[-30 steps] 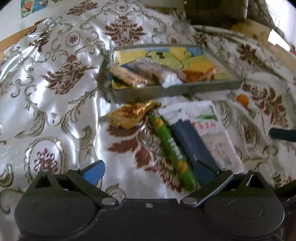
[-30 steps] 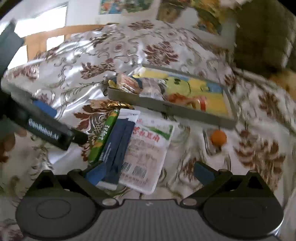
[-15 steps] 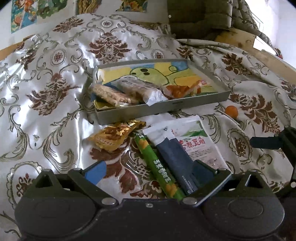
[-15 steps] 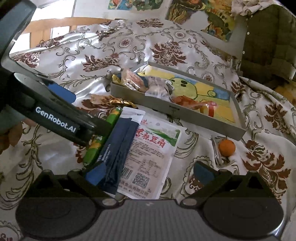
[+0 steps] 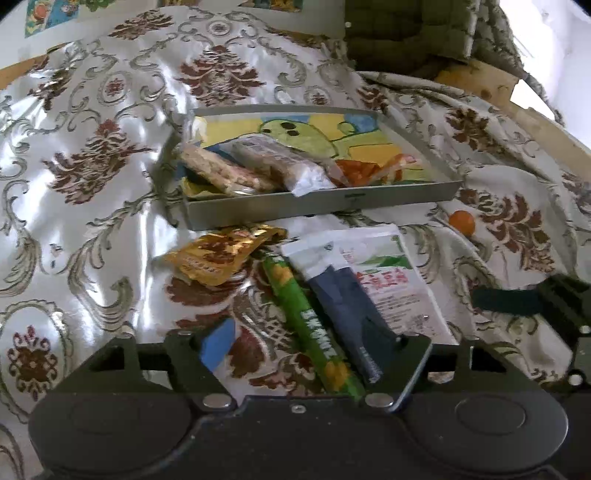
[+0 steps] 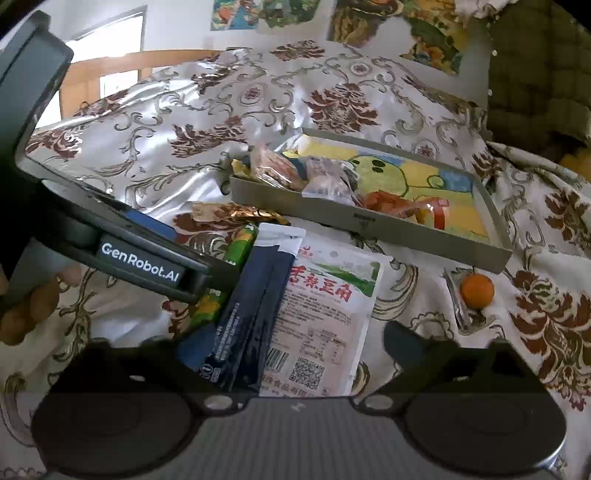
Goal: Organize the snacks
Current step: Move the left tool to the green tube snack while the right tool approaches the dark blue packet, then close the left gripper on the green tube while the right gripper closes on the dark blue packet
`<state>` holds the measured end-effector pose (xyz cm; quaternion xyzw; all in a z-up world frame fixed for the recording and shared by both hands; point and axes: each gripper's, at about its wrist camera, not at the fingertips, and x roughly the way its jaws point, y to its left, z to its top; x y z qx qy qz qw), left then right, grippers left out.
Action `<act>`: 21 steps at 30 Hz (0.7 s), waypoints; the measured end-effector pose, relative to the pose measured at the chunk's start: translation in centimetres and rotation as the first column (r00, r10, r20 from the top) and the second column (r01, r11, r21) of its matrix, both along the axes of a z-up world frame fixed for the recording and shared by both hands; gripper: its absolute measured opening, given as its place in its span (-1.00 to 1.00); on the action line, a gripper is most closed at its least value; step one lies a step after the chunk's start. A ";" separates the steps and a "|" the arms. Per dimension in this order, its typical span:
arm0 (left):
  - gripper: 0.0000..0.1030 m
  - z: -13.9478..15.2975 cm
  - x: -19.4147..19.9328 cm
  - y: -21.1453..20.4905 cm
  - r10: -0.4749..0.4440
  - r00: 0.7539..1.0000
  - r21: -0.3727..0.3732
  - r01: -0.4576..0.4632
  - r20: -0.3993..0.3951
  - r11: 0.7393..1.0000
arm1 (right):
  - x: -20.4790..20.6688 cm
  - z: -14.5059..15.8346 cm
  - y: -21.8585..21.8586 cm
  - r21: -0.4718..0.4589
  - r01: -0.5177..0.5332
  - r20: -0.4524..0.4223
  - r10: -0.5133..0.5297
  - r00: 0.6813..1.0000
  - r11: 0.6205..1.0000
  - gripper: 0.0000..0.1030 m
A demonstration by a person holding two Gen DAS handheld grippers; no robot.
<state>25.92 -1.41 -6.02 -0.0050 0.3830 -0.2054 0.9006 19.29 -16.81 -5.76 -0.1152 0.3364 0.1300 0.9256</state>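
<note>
A grey tray (image 5: 325, 203) (image 6: 369, 230) on the patterned cloth holds three wrapped snacks. In front of it lie a gold packet (image 5: 218, 254) (image 6: 229, 212), a green stick (image 5: 306, 325) (image 6: 240, 247), a dark blue sachet (image 5: 347, 310) (image 6: 251, 314) and a white pouch with red print (image 5: 391, 288) (image 6: 325, 314). My left gripper (image 5: 310, 343) is open, low over the green stick, its right finger on the blue sachet. My right gripper (image 6: 295, 350) is open astride the sachet and pouch. The left gripper's body (image 6: 140, 258) shows in the right wrist view.
A small orange ball (image 5: 461, 222) (image 6: 476, 291) lies right of the pouch, beside a foil wrapper (image 6: 461, 310). A dark green quilted cushion (image 5: 410, 33) sits behind the tray. Wooden boards (image 5: 517, 107) show at the cloth's far right edge.
Both grippers have moved forward and lower toward the loose snacks. The snacks have not moved. Both stay open.
</note>
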 end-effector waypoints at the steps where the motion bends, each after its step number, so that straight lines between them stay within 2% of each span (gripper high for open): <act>1: 0.34 0.0 -0.1 -0.2 -0.013 1.000 -0.001 0.013 0.000 1.000 | 0.1 -0.1 0.1 0.001 0.006 -0.005 -0.006 1.000 1.000 0.73; 4: 0.06 -0.2 -0.1 -0.7 -0.041 0.999 0.002 0.041 -0.012 0.999 | 0.2 -0.5 0.2 0.001 0.010 -0.023 -0.010 1.000 1.000 0.64; 12: -0.03 -1.0 0.6 -0.4 -0.015 0.998 -0.004 0.015 -0.061 1.000 | 0.1 -0.7 0.3 0.029 -0.005 -0.044 0.006 0.999 1.000 0.58; 18: -0.15 -1.5 1.8 -0.7 0.006 0.997 -0.007 -0.007 -0.076 1.000 | 0.4 -1.5 1.0 0.033 -0.019 -0.075 0.022 0.997 0.999 0.39; 21: -0.25 -1.6 2.5 -0.4 0.026 0.995 -0.037 -0.030 -0.096 0.999 | 0.8 -1.6 1.3 0.034 -0.019 -0.067 0.021 0.998 0.999 0.21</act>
